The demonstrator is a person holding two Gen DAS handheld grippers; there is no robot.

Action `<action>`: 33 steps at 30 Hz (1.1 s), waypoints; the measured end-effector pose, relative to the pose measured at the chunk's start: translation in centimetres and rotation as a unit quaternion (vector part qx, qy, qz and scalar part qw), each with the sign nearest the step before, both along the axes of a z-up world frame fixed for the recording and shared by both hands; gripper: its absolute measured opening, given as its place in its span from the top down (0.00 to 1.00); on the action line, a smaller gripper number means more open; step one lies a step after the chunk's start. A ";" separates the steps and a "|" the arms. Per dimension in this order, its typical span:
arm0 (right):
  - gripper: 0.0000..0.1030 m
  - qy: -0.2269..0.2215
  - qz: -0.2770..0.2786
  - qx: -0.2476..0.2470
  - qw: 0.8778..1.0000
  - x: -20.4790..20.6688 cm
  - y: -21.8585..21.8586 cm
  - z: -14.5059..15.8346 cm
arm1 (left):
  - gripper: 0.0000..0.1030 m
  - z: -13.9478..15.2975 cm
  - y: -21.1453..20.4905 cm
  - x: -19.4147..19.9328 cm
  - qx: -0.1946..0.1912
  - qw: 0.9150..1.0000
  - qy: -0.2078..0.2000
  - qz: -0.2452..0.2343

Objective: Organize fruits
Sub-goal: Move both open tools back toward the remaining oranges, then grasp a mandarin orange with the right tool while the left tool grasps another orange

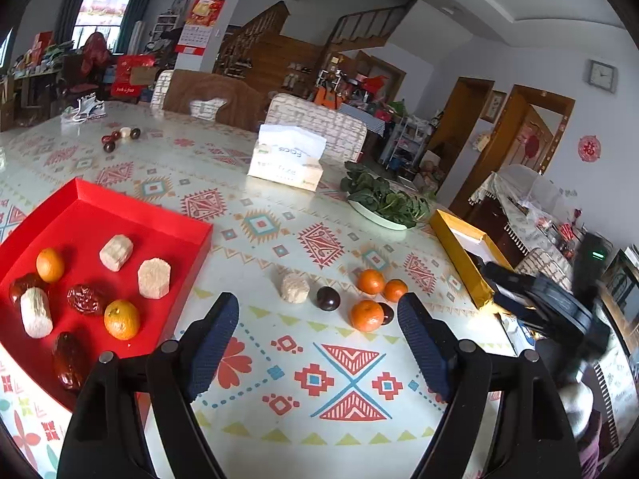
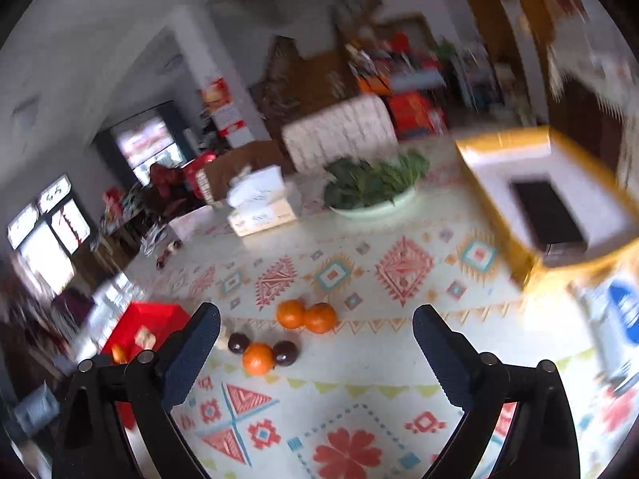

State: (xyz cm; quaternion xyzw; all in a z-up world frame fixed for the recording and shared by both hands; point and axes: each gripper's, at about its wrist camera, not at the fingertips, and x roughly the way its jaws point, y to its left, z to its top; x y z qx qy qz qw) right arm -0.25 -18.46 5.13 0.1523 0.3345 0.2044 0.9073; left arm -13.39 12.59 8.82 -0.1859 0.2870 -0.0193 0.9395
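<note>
A red tray (image 1: 187,221) at the left holds two oranges (image 1: 122,319), several pale sugarcane pieces (image 1: 154,278) and red dates (image 1: 84,299). On the patterned table, three loose oranges (image 1: 366,315), two dark round fruits (image 1: 328,298) and a pale piece (image 1: 294,287) lie ahead of my left gripper (image 1: 317,319), which is open and empty. My right gripper (image 2: 315,331) is open and empty above the table, just behind the same oranges (image 2: 258,358) and dark fruits (image 2: 285,353). The right wrist view is blurred. The right gripper's body (image 1: 547,303) shows at the right.
A yellow box (image 1: 463,263) (image 2: 531,263) with a dark object inside stands at the right. A bowl of leafy greens (image 1: 379,199) and a tissue box (image 1: 285,159) sit farther back. More small fruits (image 1: 120,137) lie at the far left. Chairs line the far edge.
</note>
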 end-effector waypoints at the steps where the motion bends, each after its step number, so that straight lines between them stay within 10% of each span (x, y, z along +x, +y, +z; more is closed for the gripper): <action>1: 0.03 0.024 -0.006 -0.002 1.000 1.2 0.1 -0.7 | 0.21 -0.1 0.0 0.1 0.000 1.000 0.002 0.001; 7: 0.41 0.144 0.013 -0.090 0.985 7.6 3.6 -6.3 | 0.21 -0.9 0.1 0.6 0.007 1.000 0.016 -0.003; 19: 0.44 0.092 0.048 -0.111 0.988 7.3 6.9 -5.6 | 0.21 -2.7 -1.1 2.6 0.008 0.999 0.043 -0.029; 33: 0.68 0.085 0.102 -0.117 0.984 6.7 10.1 -6.9 | 0.21 -3.9 -2.7 4.0 0.020 0.997 0.062 -0.047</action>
